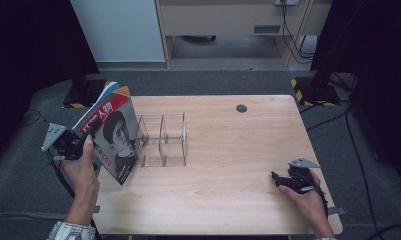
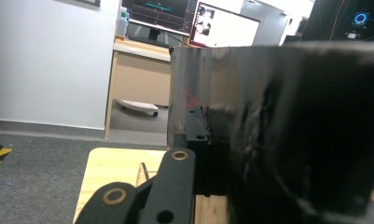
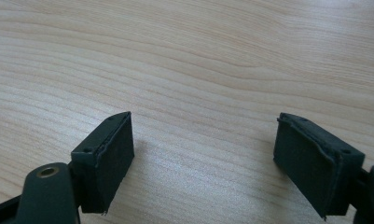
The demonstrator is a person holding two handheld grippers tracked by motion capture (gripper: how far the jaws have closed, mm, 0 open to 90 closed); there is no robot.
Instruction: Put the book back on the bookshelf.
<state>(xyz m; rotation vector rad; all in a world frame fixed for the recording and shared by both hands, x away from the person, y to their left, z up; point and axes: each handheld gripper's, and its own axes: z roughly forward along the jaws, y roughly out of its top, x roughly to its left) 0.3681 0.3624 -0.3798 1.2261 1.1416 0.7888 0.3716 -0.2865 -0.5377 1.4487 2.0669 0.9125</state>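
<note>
One magazine (image 1: 110, 137), upright, tilted, left tool (image 1: 70, 142) clamping

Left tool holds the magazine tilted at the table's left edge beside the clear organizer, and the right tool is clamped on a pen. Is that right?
Not quite. The right tool holds nothing: the right gripper view shows its jaws apart over bare table. The left tool does hold the magazine tilted beside the clear organizer.

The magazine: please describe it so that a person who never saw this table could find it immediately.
Start at the wooden table and go to its left edge, beside the clear divided organizer. There the left hand-held gripper holds the magazine tilted, above the tabletop. It is the one printed thing there, with a red title band and a black-and-white portrait on its cover.
</note>
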